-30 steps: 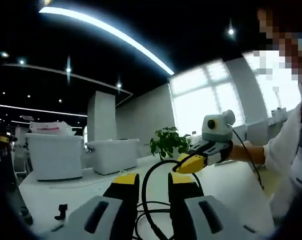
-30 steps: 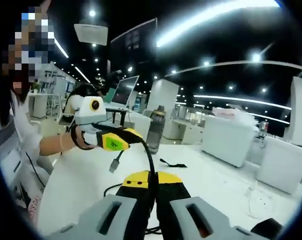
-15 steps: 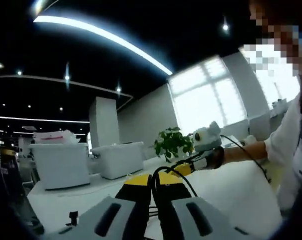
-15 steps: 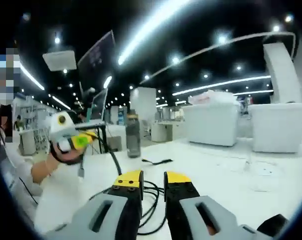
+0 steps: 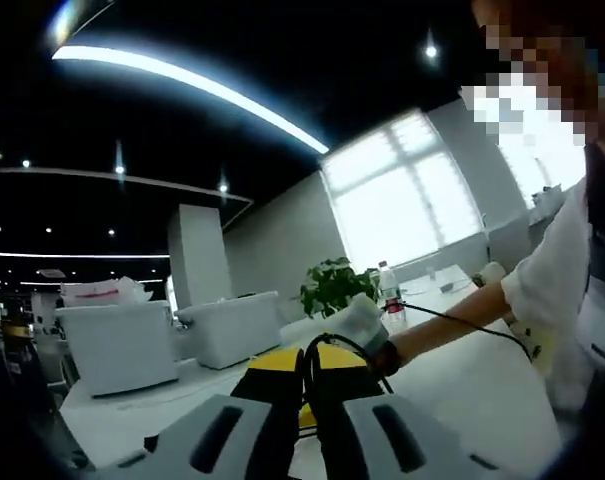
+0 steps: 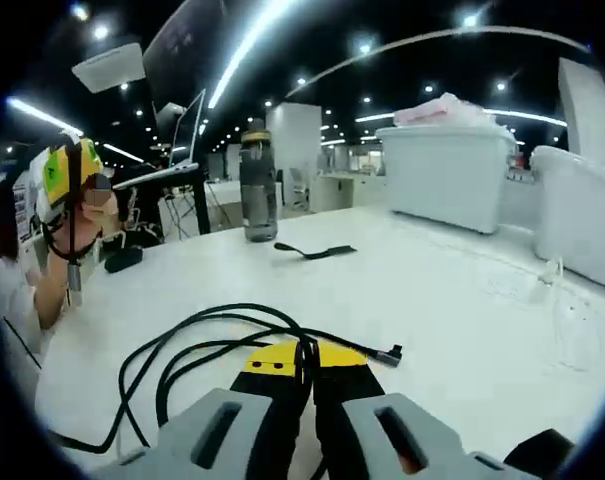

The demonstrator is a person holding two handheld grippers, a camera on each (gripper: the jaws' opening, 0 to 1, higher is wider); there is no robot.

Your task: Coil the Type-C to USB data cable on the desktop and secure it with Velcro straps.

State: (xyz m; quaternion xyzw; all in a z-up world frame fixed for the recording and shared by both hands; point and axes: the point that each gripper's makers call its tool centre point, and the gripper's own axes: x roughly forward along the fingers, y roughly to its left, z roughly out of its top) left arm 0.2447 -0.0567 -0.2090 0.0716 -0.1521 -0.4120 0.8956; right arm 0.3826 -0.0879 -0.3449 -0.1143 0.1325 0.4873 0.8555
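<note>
The black data cable (image 6: 197, 322) lies in loose loops on the white desktop (image 6: 452, 300), with one plug (image 6: 390, 353) resting just right of my right gripper (image 6: 304, 358). That gripper is low over the table and shut on a strand of the cable. My left gripper (image 5: 304, 362) is also shut on the cable (image 5: 334, 339), which arcs up from between its jaws. In the right gripper view the left gripper (image 6: 67, 175) is raised at the far left, with the other plug (image 6: 74, 288) dangling below it. A black Velcro strap (image 6: 314, 251) lies flat farther back on the table.
A dark water bottle (image 6: 259, 180) stands behind the strap. White storage bins (image 6: 452, 165) sit at the back right, beside a thin white cord (image 6: 552, 272). A person's arm (image 5: 452, 325) reaches in from the right, and a potted plant (image 5: 332, 285) stands behind it.
My right gripper has dropped towards the table and gone from open to shut on the cable. The left gripper, open a second ago, stays shut on the cable. The hands have come closer together.
</note>
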